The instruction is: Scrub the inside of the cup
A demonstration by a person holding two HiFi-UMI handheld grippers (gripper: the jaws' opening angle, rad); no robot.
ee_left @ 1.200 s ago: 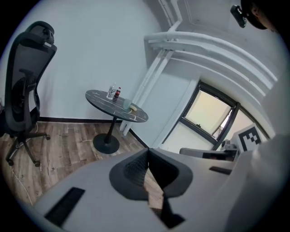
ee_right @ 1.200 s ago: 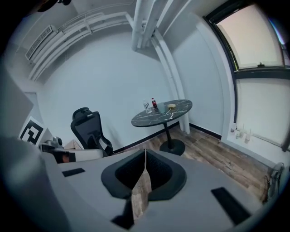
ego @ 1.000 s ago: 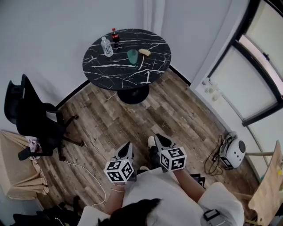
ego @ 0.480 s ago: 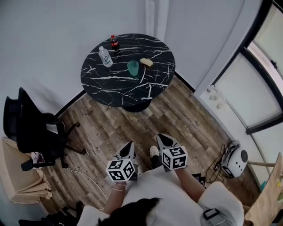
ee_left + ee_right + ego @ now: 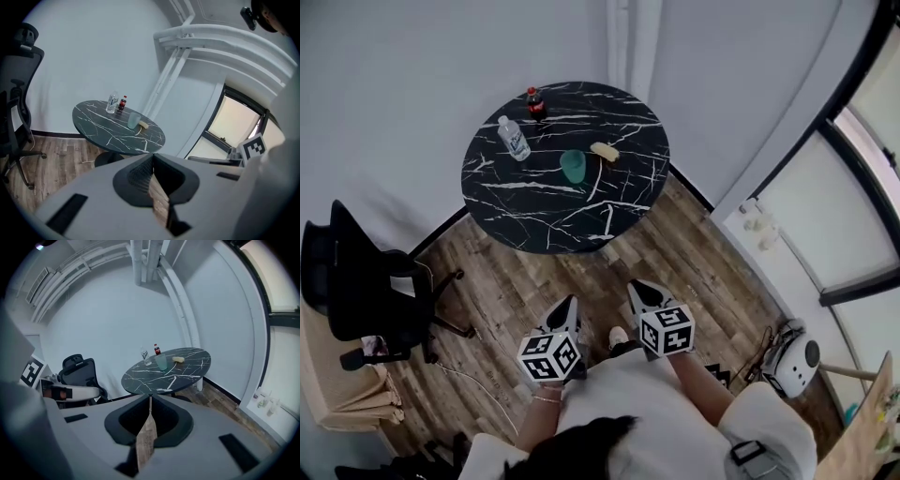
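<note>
Wood-plank floor: brown-grey boards are running out to the pale walls on every side.
Counter: a round black top with white veins is standing on a single pedestal close to the wall, well ahead of both grippers.
Office chair: a black swivel chair is standing on the floor at the left of the head view, apart from the counter.
Person: wearing a white top, the person is standing on the floor and facing the counter, holding one gripper in each hand.
Left gripper: it is pointing toward the counter and slightly downward, well apart from it. Its fingers are pressing together with nothing between them.
Right gripper: it is pointing the same way just beside the left one. Its fingers are likewise meeting edge to edge and carrying nothing.
Water bottle: clear plastic, it is standing upright toward the counter's far left.
Cup: pale green, it is standing upright near the counter's middle, between the water bottle and the sponge, untouched by either gripper.
Cola bottle: small, dark and red-capped, it is standing at the far edge.
Sponge: yellowish, it is lying just beside the cup.
</note>
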